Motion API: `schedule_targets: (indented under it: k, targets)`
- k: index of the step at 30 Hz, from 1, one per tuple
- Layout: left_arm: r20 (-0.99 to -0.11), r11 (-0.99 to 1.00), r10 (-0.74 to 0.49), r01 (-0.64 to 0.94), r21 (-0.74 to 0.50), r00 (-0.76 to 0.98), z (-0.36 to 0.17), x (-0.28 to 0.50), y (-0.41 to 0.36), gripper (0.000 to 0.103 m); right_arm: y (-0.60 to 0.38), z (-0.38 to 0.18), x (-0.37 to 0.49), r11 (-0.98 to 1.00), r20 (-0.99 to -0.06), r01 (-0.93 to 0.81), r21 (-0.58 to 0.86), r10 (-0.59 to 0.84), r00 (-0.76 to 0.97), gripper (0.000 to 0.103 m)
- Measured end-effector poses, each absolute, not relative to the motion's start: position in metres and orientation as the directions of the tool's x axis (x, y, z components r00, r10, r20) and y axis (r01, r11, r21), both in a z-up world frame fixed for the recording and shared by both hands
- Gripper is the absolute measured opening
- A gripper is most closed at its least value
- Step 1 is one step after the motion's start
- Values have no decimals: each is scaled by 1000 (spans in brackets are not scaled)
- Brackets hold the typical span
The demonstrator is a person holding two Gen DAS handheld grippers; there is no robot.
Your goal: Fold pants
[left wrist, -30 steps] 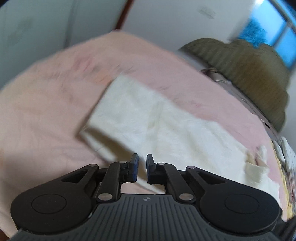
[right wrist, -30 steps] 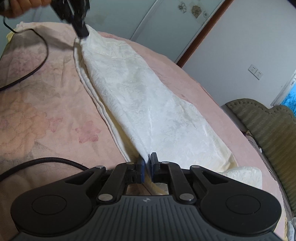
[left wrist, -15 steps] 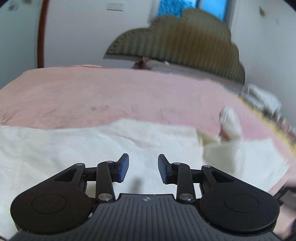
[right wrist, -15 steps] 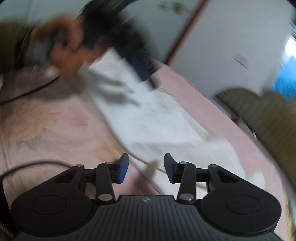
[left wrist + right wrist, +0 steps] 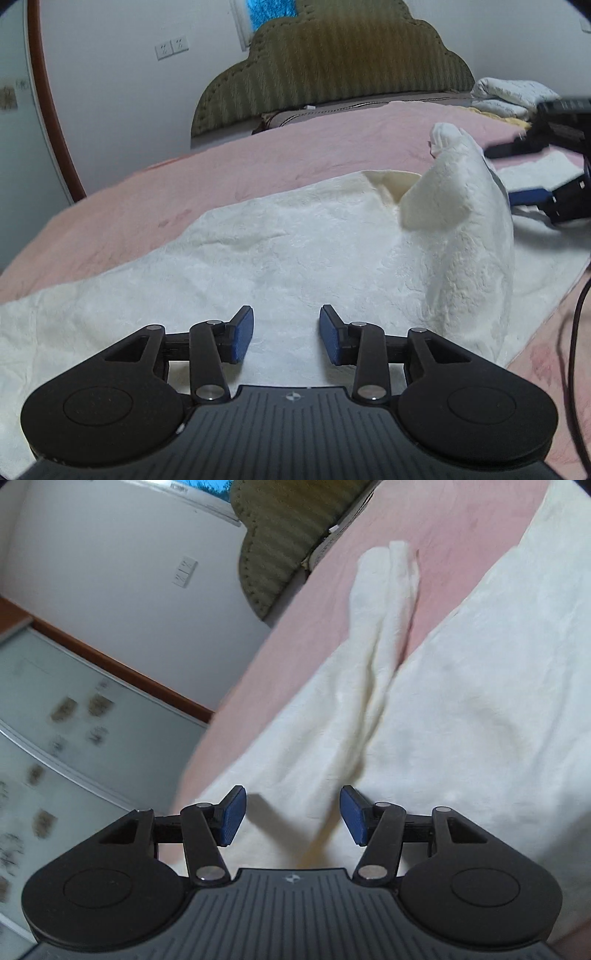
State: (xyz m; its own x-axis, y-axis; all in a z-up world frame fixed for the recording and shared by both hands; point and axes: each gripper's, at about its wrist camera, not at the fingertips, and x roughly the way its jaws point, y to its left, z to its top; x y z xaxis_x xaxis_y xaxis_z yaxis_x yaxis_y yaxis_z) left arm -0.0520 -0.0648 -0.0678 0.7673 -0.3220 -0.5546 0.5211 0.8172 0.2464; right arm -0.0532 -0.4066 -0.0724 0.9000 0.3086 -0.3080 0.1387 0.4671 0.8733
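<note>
The cream-white pants [image 5: 280, 251] lie spread on the pink bedspread [image 5: 221, 162]. One part of them stands up in a rumpled peak [image 5: 461, 206] at the right. My left gripper [image 5: 286, 334] is open and empty, low over the flat cloth. The right gripper [image 5: 546, 192] shows at the far right of the left wrist view, beside the peak. In the right wrist view the pants [image 5: 461, 709] fill the lower right, with a raised ridge of cloth [image 5: 384, 635] ahead. My right gripper [image 5: 291, 818] is open and empty just above the pants.
An olive padded headboard [image 5: 332, 59] stands at the far end of the bed. White bedding [image 5: 513, 94] is heaped at the far right. A black cable [image 5: 576, 332] runs along the right. A wall with sockets [image 5: 184, 572] and a glass wardrobe door [image 5: 55, 738] stand to the left.
Both grippers were shut on the pants a second ago and have since opened and let go. Both have swung round toward the headboard end, where the cloth now stands in a peak.
</note>
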Motion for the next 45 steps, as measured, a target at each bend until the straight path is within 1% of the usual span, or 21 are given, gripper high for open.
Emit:
schedule_targets:
  k: [4,8,10,12,18,23,24,25,27,30,33,37,38,39,41,42,43,44,45]
  targets:
    - [-552,813,-322,523,255,769,-68,-51,-67,44,-417,-61,-48,441,-232,74,894,318,919,57]
    - [-560,821,-334,526,222,758,-67,-46,-64,46,-427,-51,-26,461,-249,95,882,286,925,57]
    - [-563,826,-337,524,209,755,-66,-44,-62,48,-433,-47,-13,466,-241,86,881,285,928,57]
    - [-565,830,-341,523,196,752,-66,-43,-60,49,-442,-46,4,464,-238,83,882,285,928,59]
    - [-565,831,-340,521,192,751,-66,-42,-61,50,-479,-58,48,464,-342,230,856,172,924,60]
    - [-569,840,-343,515,169,747,-66,-39,-58,55,-505,-77,72,407,-365,289,866,119,923,58]
    - [-570,843,-342,511,165,747,-67,-38,-58,57,-506,-78,74,419,-380,303,856,111,918,47]
    - [-571,846,-342,509,159,746,-67,-37,-57,58,-505,-77,77,442,-402,323,837,95,911,24]
    - [-576,850,-349,508,138,740,-66,-34,-55,60,-501,-72,71,483,-421,337,808,75,904,9]
    - [-579,855,-349,504,126,737,-66,-33,-53,62,-499,-55,50,524,-369,301,797,26,929,6]
    - [-572,852,-331,498,160,750,-66,-37,-58,62,-505,-27,26,549,-290,242,800,1,957,6]
    - [-563,849,-312,491,196,765,-66,-42,-62,64,-510,28,31,609,-263,200,767,15,965,6]
    - [-563,851,-309,487,196,766,-66,-42,-62,65,-504,45,30,640,-224,157,752,25,974,6]
    - [-565,857,-305,480,189,767,-66,-41,-61,67,-498,62,26,671,-159,89,736,43,986,6]
    - [-571,865,-307,473,167,762,-65,-39,-58,68,-483,97,0,748,9,-58,661,69,998,5]
    - [-573,867,-308,472,160,760,-65,-39,-57,69,-479,106,-17,780,72,-94,619,63,995,5]
    - [-574,868,-308,471,157,759,-65,-39,-56,69,-478,109,-32,796,95,-91,598,42,995,5]
    - [-573,867,-307,471,161,760,-65,-39,-57,69,-481,105,-46,798,83,-56,600,7,996,5]
    - [-571,866,-305,471,167,762,-65,-40,-57,69,-489,94,-62,787,46,3,617,-40,998,5]
